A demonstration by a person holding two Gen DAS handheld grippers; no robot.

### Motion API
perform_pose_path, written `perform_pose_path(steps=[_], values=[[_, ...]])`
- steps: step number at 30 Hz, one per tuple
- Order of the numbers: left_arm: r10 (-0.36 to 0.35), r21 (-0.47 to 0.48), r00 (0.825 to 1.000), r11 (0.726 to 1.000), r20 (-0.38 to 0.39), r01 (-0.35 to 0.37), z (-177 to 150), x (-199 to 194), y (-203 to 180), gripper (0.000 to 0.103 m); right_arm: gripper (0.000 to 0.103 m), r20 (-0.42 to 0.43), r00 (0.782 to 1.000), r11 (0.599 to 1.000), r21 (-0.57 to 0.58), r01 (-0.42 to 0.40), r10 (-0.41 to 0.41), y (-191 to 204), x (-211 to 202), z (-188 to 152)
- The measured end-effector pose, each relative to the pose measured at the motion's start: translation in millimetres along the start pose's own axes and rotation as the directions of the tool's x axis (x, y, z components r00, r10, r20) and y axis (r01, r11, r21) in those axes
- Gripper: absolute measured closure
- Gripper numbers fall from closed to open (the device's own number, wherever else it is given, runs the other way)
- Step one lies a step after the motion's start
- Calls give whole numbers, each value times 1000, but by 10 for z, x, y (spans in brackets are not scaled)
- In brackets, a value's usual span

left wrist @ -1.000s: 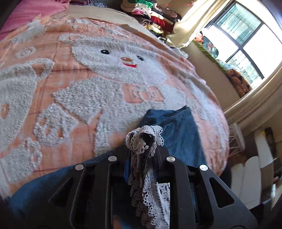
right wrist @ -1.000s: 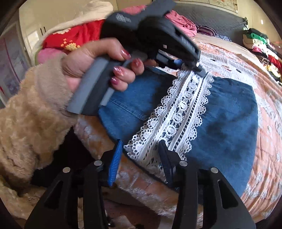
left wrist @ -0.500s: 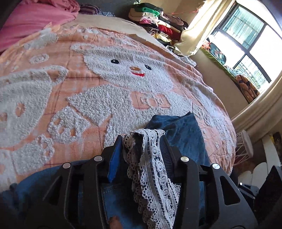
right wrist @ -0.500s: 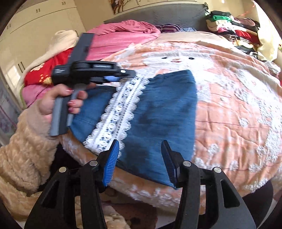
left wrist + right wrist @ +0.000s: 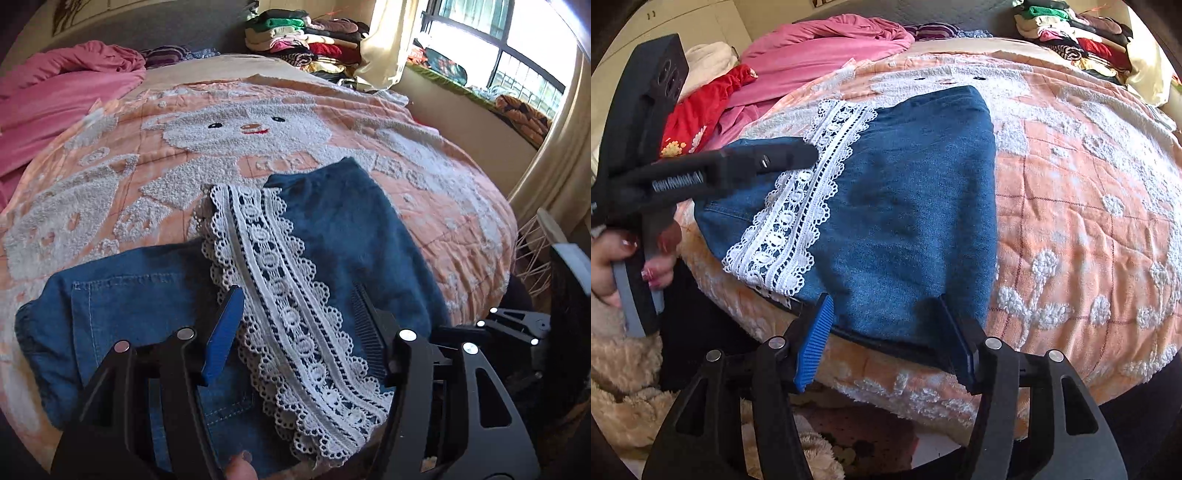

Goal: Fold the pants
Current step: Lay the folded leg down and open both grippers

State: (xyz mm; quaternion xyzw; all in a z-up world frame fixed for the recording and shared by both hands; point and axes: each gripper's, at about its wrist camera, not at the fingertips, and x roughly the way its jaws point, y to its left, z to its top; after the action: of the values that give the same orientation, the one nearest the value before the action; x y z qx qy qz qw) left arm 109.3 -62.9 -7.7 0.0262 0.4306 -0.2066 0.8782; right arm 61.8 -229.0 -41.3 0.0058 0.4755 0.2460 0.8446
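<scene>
— Where do the pants (image 5: 908,206) lie?

— Folded on the bed (image 5: 1089,229), at its near edge, on the peach bedspread (image 5: 436,192) with the tufted white bear; dark denim uppermost, a white lace band (image 5: 284,295) running along it from the near edge toward the bear's chest; a paler denim panel with a stitched pocket lies to the left of the lace in the left wrist view.

— And the jaws?

— The left gripper (image 5: 299,332) hangs over the lace with its jaws opening; the lace lies between them below, and neither pad presses on it; one pad is blue and ribbed, the other dark. The right gripper (image 5: 886,332) sits at the near edge of the bed over the hem of the dark denim, jaws also opening, cloth between them but not pinched.

— Any writing?

— White lettering on the side of the left gripper in the right wrist view; it is too smeared to read for certain. A hand (image 5: 613,258) with painted nails grips its grey handle; a fuzzy tan sleeve (image 5: 624,369) shows below.

— What else is on the bed?

— A pink quilt (image 5: 62,96) at the far left corner; stacked folded clothes (image 5: 306,40) at the far edge.
</scene>
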Motion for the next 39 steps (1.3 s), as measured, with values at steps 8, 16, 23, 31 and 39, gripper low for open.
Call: perform_pose_path(steps=[8, 16, 23, 31, 39], values=[[44, -2, 998, 999, -41, -44, -157, 206, 11, 46, 39, -7, 1000, 1000, 4, -19, 19, -7, 16, 4], [41, -49, 999, 998, 8, -41, -136, -99, 43, 31, 27, 45, 999, 999, 35, -18, 17, -21, -196, 19], [101, -65, 993, 993, 53, -98, -142, -403, 86, 23, 27, 85, 996, 999, 47, 9, -13, -50, -371, 65], [138, -107, 987, 986, 89, -128, -238, -699, 225, 18, 8, 123, 992, 999, 47, 26, -32, 16, -514, 143], [182, -191, 977, 969, 109, -159, -400, -971, 526, 15, 8, 148, 989, 1000, 2, 19, -20, 236, -583, 300]])
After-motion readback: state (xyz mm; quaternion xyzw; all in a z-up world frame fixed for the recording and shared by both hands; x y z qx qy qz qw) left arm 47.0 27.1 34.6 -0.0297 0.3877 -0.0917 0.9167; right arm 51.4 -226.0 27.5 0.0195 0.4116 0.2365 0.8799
